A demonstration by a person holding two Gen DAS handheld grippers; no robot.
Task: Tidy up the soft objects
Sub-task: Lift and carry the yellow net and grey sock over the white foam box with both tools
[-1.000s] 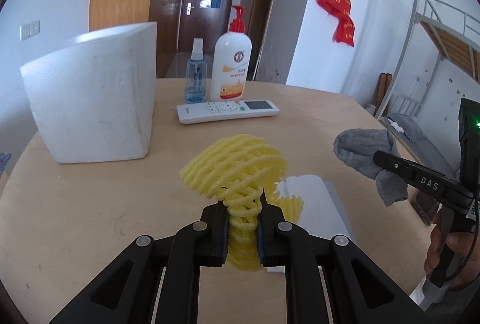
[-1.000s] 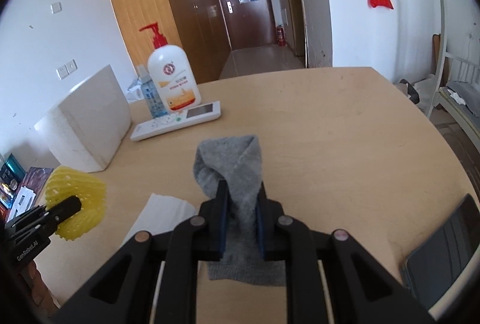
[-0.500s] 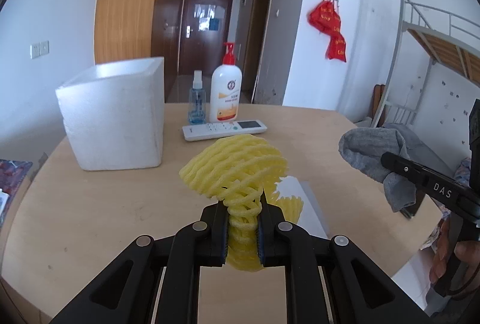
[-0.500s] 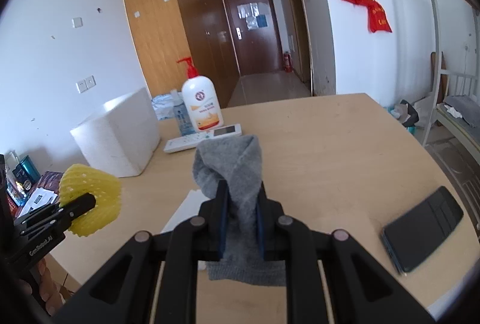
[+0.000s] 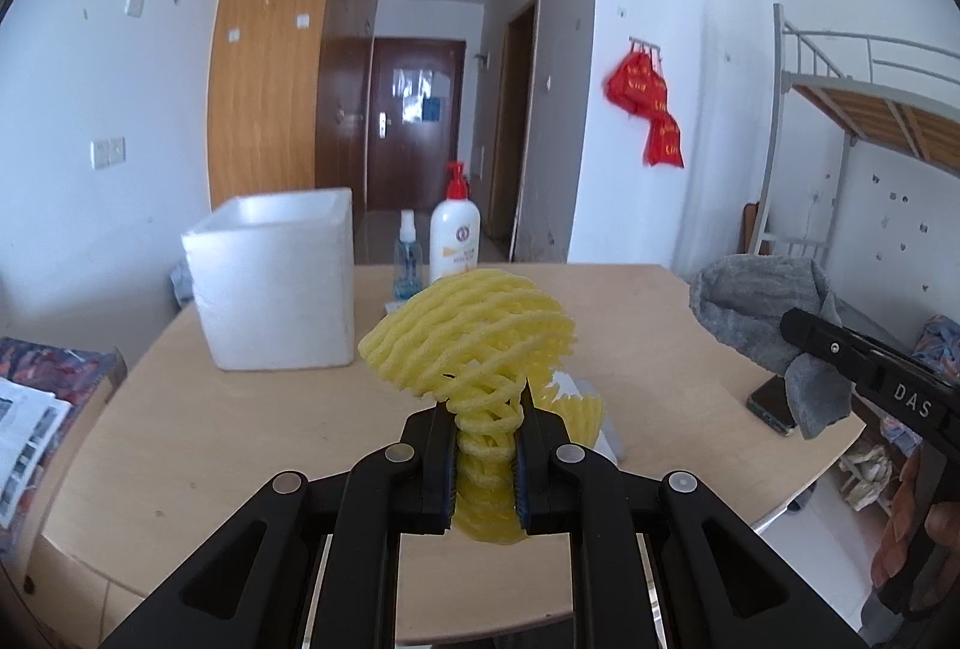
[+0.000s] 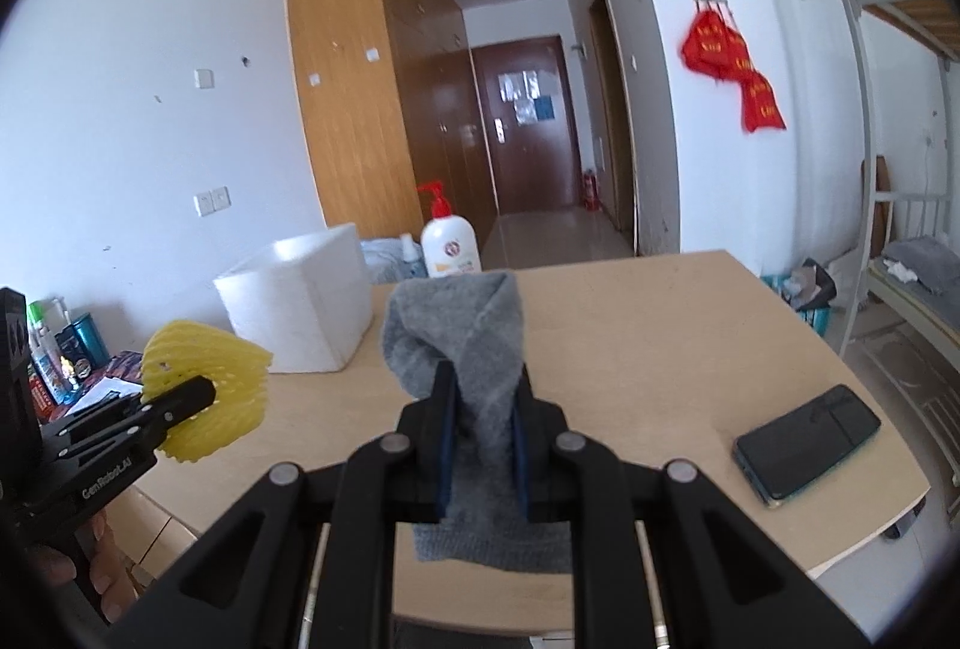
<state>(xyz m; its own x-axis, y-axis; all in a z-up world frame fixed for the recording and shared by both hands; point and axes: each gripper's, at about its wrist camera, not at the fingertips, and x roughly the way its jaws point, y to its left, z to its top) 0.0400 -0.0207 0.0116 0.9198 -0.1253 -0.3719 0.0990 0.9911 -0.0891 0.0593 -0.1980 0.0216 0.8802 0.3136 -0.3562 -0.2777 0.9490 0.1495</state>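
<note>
My left gripper (image 5: 485, 409) is shut on a yellow foam net sleeve (image 5: 474, 337), held up above the round wooden table (image 5: 198, 427). My right gripper (image 6: 483, 379) is shut on a grey sock (image 6: 462, 325), which droops below the pads. Each gripper shows in the other's view: the sock (image 5: 756, 307) at the right of the left wrist view, the yellow net (image 6: 207, 385) at the left of the right wrist view. A white foam box (image 5: 276, 283) stands open-topped at the table's far left. A second yellow net (image 5: 579, 409) lies on white paper just behind the held one.
A lotion pump bottle (image 5: 454, 235) and a small blue spray bottle (image 5: 408, 259) stand at the table's far edge. A dark phone (image 6: 807, 439) lies near the right edge. Magazines (image 5: 30, 409) lie on a stand left of the table. A bunk bed (image 6: 900, 229) is at the right.
Both grippers have pulled back and risen from the table, each keeping its hold. The foam box, bottles and table now look smaller and farther; the remote is hidden behind the net.
</note>
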